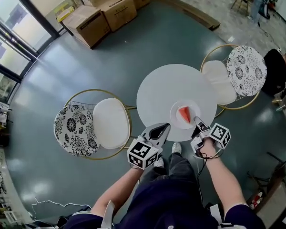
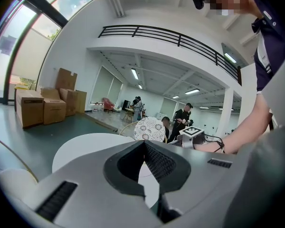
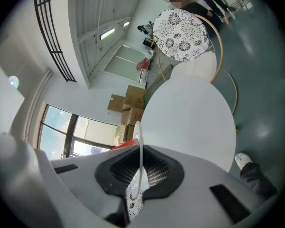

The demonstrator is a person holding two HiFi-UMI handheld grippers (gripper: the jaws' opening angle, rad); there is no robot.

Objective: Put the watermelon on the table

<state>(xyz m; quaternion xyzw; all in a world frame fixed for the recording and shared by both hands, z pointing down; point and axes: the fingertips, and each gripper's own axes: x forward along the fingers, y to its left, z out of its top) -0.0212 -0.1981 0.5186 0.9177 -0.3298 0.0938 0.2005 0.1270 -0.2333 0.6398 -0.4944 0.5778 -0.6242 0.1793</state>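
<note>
A red watermelon slice (image 1: 184, 114) lies on a small white plate (image 1: 175, 117) at the near edge of the round white table (image 1: 167, 87). My right gripper (image 1: 197, 122) is shut on the plate's near rim. In the right gripper view the plate (image 3: 138, 141) stands edge-on between the jaws, with a sliver of the watermelon (image 3: 121, 146) to its left and the table (image 3: 190, 113) beyond. My left gripper (image 1: 163, 128) hovers at the table's front edge, left of the plate. In the left gripper view its jaws meet with nothing between them, over the table (image 2: 85, 146).
Two gold-framed chairs with white seats and floral cushions flank the table, one at left (image 1: 93, 123) and one at right (image 1: 233, 73). Cardboard boxes (image 1: 105, 11) stand at the back left. A person (image 1: 279, 68) sits at the far right. My own legs and shoe (image 1: 176, 148) are under the near edge.
</note>
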